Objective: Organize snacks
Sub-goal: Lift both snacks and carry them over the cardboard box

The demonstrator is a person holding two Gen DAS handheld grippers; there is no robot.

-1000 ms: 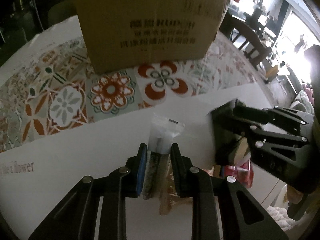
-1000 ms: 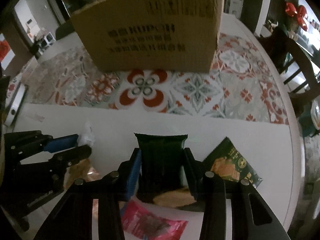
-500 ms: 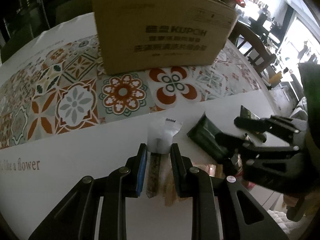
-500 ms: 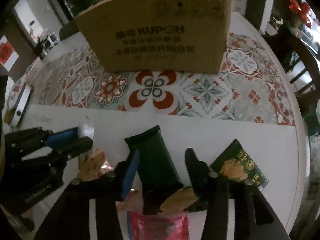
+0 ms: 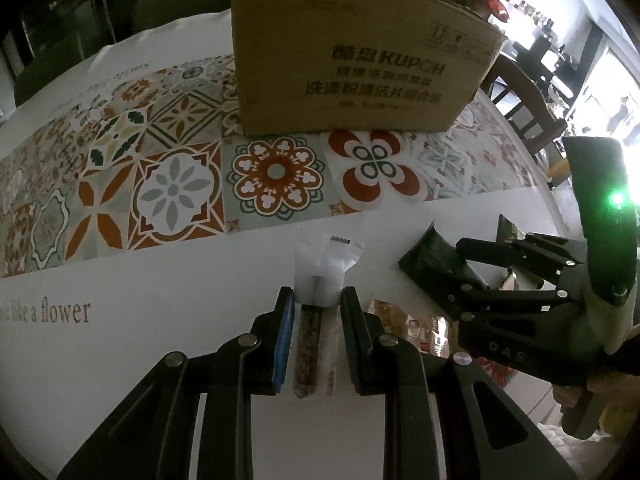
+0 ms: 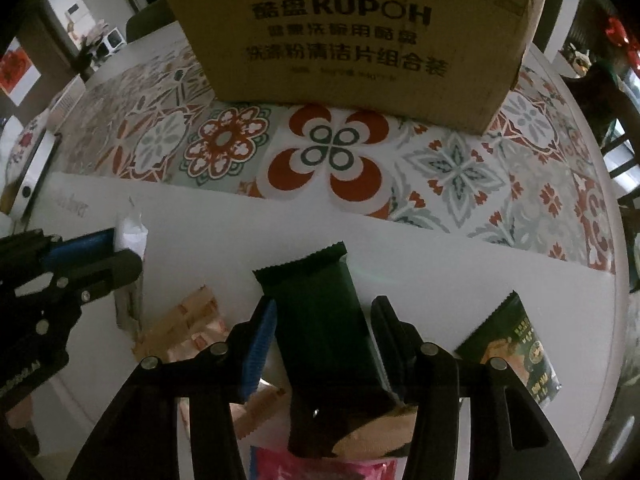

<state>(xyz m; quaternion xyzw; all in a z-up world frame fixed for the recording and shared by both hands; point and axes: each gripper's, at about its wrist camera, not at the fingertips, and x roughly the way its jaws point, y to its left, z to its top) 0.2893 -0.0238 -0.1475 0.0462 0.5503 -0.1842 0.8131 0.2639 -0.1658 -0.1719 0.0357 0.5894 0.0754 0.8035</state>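
My left gripper point(image 5: 317, 300) is shut on a clear-wrapped snack bar point(image 5: 316, 312) with a white top, held just above the table; it also shows in the right wrist view point(image 6: 128, 236). My right gripper point(image 6: 322, 312) is open, its fingers on either side of a dark green snack packet point(image 6: 320, 328) that lies on the table. That packet shows in the left wrist view point(image 5: 436, 260), under the right gripper point(image 5: 460, 268). A brown cardboard box point(image 6: 352, 36) stands at the back on the patterned mat; it also shows in the left wrist view point(image 5: 352, 60).
Orange-beige wrappers point(image 6: 188, 332), a pink packet point(image 6: 320, 464) and a green-and-orange packet point(image 6: 516, 352) lie near the table's front. The round table edge point(image 6: 616, 320) curves at the right. A tablet-like device point(image 6: 32, 180) lies at the far left.
My right gripper has opened and let the dark green packet down onto the table. My left gripper still holds its bar and the view has shifted left.
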